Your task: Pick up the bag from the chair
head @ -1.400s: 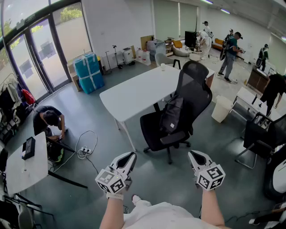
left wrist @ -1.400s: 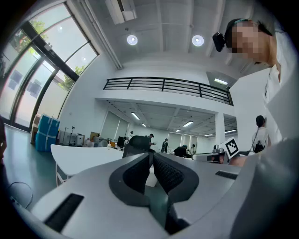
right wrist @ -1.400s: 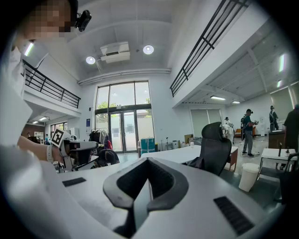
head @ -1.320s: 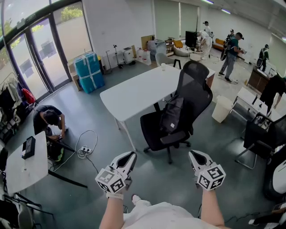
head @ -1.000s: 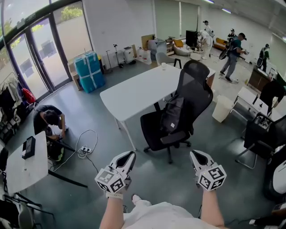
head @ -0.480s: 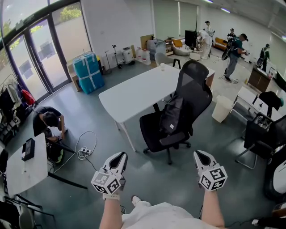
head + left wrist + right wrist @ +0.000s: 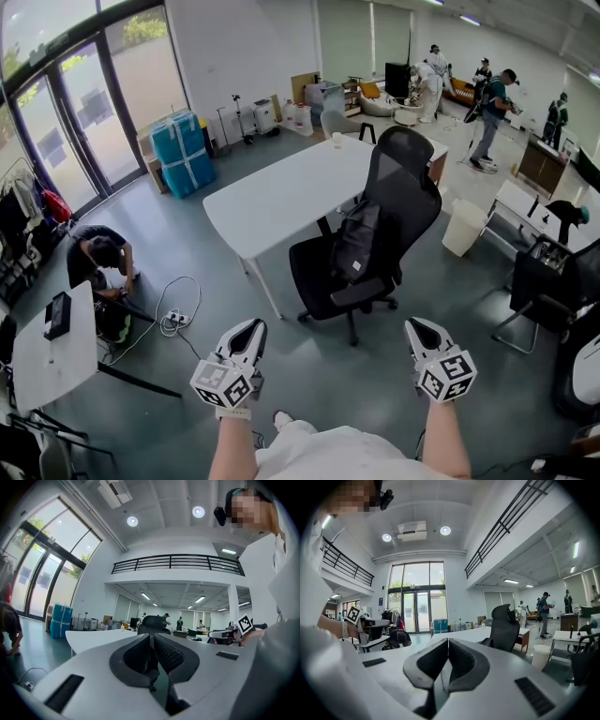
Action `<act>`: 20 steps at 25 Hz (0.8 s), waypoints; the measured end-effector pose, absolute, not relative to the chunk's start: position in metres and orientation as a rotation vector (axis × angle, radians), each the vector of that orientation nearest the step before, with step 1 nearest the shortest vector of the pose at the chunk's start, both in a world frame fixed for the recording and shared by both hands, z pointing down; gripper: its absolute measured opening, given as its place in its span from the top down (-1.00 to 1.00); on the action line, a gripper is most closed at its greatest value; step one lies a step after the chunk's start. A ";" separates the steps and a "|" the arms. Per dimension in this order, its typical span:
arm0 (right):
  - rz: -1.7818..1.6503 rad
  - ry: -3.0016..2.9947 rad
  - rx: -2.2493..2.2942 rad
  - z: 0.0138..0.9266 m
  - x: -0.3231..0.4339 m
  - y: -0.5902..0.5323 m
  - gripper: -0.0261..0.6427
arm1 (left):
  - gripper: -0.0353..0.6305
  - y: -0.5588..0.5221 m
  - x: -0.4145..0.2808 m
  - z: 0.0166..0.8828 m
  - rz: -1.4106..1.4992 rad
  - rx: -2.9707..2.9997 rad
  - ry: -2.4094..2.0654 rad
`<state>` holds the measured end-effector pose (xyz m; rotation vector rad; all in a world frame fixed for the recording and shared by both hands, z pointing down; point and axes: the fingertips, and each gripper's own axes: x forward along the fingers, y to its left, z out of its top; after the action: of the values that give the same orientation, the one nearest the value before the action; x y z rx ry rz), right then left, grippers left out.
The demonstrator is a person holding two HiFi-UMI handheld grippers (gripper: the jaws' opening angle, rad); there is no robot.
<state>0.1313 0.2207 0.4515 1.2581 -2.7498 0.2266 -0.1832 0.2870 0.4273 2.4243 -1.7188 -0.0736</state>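
A black bag (image 7: 357,241) leans upright against the backrest of a black office chair (image 7: 394,202) in the middle of the head view. Both grippers are held low in front of me, well short of the chair. My left gripper (image 7: 246,331) is shut with nothing in it, its jaws meeting at the tips (image 7: 151,637). My right gripper (image 7: 418,329) is likewise shut and empty (image 7: 448,641). The chair's backrest shows in the left gripper view (image 7: 149,622) and in the right gripper view (image 7: 505,627). The bag is hidden in both gripper views.
A white table (image 7: 281,192) stands just behind the chair. A person (image 7: 98,253) crouches at the left by cables (image 7: 178,309) on the floor. Another white table (image 7: 47,352) is at the near left, a white bin (image 7: 462,228) and a dark chair (image 7: 544,286) at the right. Several people stand at the back.
My left gripper has dropped back and a little left, and the right one has shifted slightly right and down. The view has crept a bit forward. Both stay shut.
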 end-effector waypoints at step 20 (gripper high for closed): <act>0.271 -2.662 1.348 0.473 0.133 0.126 0.86 | 0.75 0.179 -0.213 0.450 -0.105 2.390 -1.693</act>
<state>0.1334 0.1264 0.4730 1.3484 -2.6618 0.2708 -0.2132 0.1794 0.4500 2.3895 -1.6931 -0.1054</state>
